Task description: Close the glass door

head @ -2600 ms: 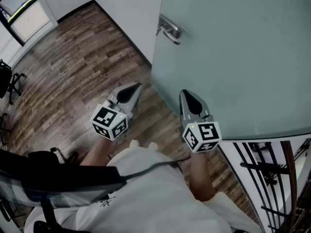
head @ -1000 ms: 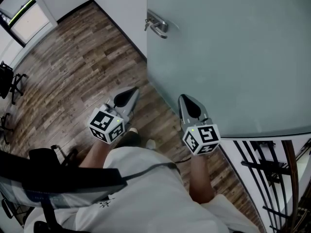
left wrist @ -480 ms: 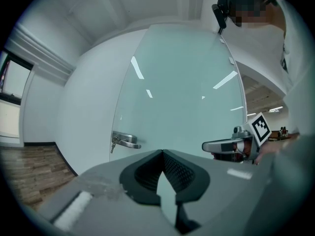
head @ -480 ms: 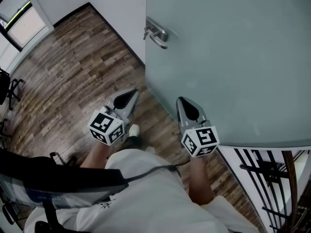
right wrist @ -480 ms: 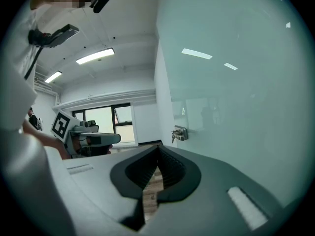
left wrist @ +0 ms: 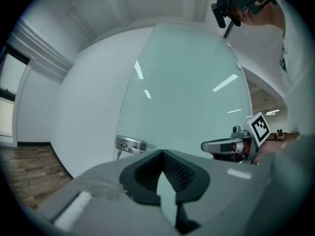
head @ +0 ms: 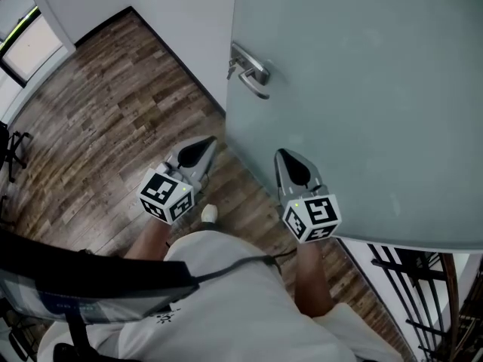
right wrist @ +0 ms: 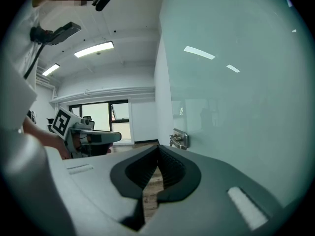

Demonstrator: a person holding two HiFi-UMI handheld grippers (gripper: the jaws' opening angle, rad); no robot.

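Overhead, the head view shows the glass door (head: 362, 89) as a frosted, upright panel filling the upper right, long axis vertical. Its free edge stands toward the white wall (head: 189, 13). The lever handle (head: 253, 72) sits just inside that edge and lies level.

Only the head view shows the wooden floor (head: 113, 104) and the black railing (head: 423, 277) at the lower right. Only the right gripper view shows the windows (right wrist: 98, 122) and the ceiling lights (right wrist: 93, 49).

The left gripper (head: 205, 143) hangs over the floor, just left of the door's edge. The right gripper (head: 283, 155) points at the door's face near its bottom edge; contact cannot be confirmed. Each gripper view shows its own jaws clenched, tips together, with nothing between them.
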